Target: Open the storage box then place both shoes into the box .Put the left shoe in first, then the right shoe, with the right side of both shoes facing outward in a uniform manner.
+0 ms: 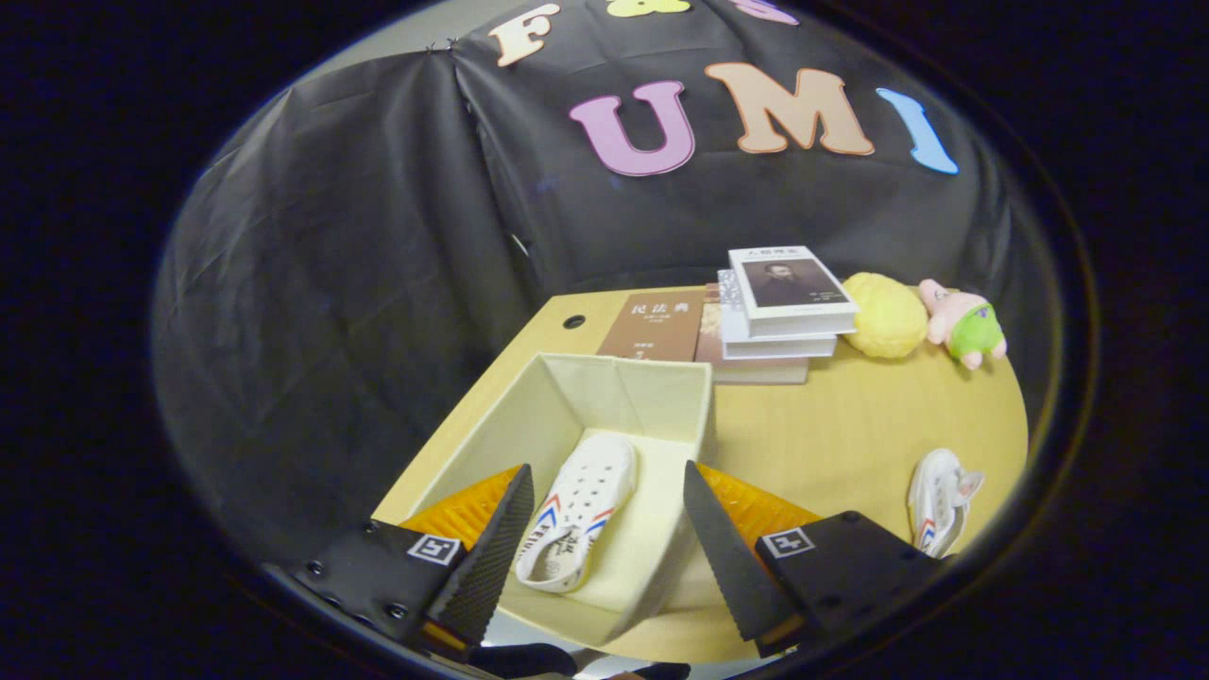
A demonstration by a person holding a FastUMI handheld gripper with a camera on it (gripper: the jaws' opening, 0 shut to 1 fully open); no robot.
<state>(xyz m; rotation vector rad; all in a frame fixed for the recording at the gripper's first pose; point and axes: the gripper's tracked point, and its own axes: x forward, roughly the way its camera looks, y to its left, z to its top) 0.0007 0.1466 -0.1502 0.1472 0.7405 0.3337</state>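
Inside the open box (pixel 491 430), one shoe (pixel 578 510) lies between the wide-spread, empty gripper (pixel 604 482) fingers; the second shoe (pixel 940 510), on the table (pixel 831 434) well right, likely needs fetching next.

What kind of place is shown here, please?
Probably a staged booth: black cloth wall, wooden table with books, plush toys, storage box. The open gripper hovers above the box.

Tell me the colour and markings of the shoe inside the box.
White shoe with red and blue side stripes, clearest in the gripper view.
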